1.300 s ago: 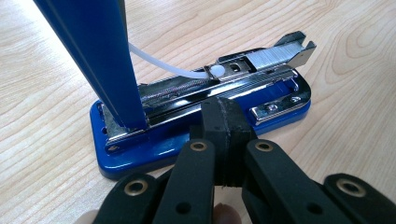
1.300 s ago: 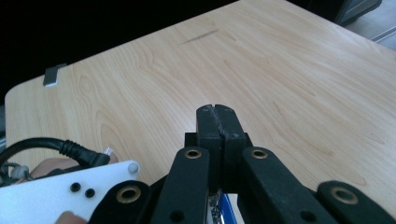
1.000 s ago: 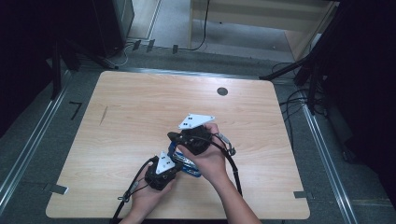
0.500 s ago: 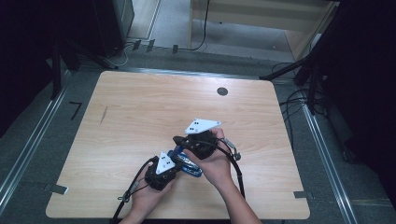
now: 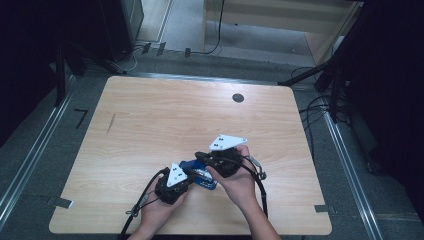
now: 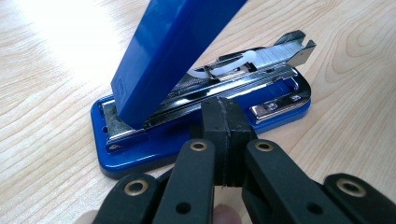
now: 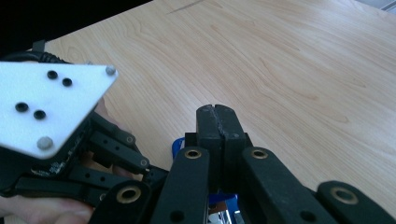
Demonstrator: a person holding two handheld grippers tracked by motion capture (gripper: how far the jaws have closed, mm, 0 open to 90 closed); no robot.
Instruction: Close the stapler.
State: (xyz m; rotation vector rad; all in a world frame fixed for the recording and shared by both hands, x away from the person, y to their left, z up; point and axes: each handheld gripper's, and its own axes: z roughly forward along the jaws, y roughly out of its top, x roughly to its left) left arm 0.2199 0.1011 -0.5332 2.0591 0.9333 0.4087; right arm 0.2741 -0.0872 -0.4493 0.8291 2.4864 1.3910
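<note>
In the high view, the left gripper point(image 5: 176, 184) sits at the lower middle of the frame, just left of a blue stapler point(image 5: 199, 175) that lies on the wooden table point(image 5: 150, 125). The left gripper view puts the stapler point(image 6: 205, 107) across the centre: its blue lid is swung up toward the top of the frame, and the metal staple channel lies exposed, its tip reaching the upper right. So the opening looks done; loading staples or shutting the lid seems to be what is left, and no loose staples can be seen on the table. The left gripper point(image 6: 223, 135) has its 2 jaws pressed together with nothing between them, the tips touching or just beside the stapler's base; which of the 2 is hard to tell.

Further right in the high view, the right gripper point(image 5: 220, 161) hangs over the stapler's right end. In the right gripper view its jaws point(image 7: 218, 140) look closed pad to pad, with a bit of blue showing below them; whether they pinch the lid cannot be told.
</note>
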